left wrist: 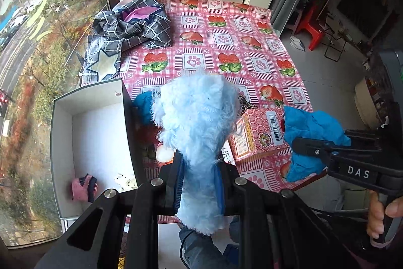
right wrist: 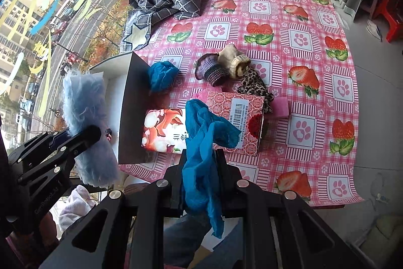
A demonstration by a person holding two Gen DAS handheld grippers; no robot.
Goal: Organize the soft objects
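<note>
Left wrist view: left claw (left wrist: 199, 183) clamped on pale blue fluffy sock (left wrist: 196, 117), raised just right of white box (left wrist: 63, 143) at bench (left wrist: 252, 42) edge. Two small soft items already lying in box: pink one (left wrist: 81, 187), spotted white one (left wrist: 123, 182).

Right wrist view: right claw (right wrist: 201, 183) clamped on teal cloth (right wrist: 204, 143), bunched, one tail dangling below jaws. Held above tissue pack (right wrist: 163, 130) and red carton (right wrist: 236, 117).

Left on bench: second teal wad (right wrist: 161, 76) touching box wall, knit bundle (right wrist: 221, 64), leopard piece (right wrist: 254, 85), pink sponge (right wrist: 280, 107), plaid cloth (right wrist: 166, 1) far back.

Handling, as judged: both held pieces light, limp, compressible; no breakage risk. Fluffy pile likely slippery, so pinch mid-body, deep in jaws. Thin teal cloth apt to snag or trail; gather bulk, watch loose tail over box rim.
</note>
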